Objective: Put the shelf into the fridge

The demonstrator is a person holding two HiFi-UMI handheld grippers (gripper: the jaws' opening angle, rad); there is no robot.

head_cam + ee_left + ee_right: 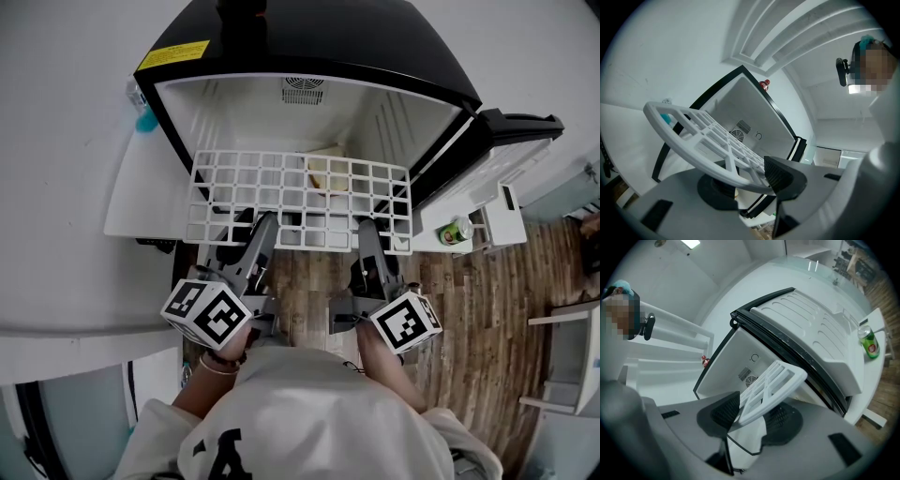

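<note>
A white grid shelf (pixel 281 198) hangs level in front of the open fridge (pixel 253 117), its far edge at the opening's mouth. My left gripper (pixel 265 223) is shut on the shelf's near edge left of the middle, and my right gripper (pixel 367 228) is shut on the same edge towards the right. In the left gripper view the shelf (pixel 693 126) runs away from the left gripper (pixel 745 180), its rim pinched between the pads. In the right gripper view the shelf (pixel 780 380) sticks out from the right gripper (pixel 750 413) towards the fridge's white inside (pixel 736 362).
The fridge door (pixel 487 178) stands open at the right with a green can (pixel 457 231) in its rack. A blue bottle (pixel 142 111) stands left of the fridge. A small red object (pixel 764 84) sits on the fridge top. White furniture (pixel 572 366) stands on the wooden floor at the right.
</note>
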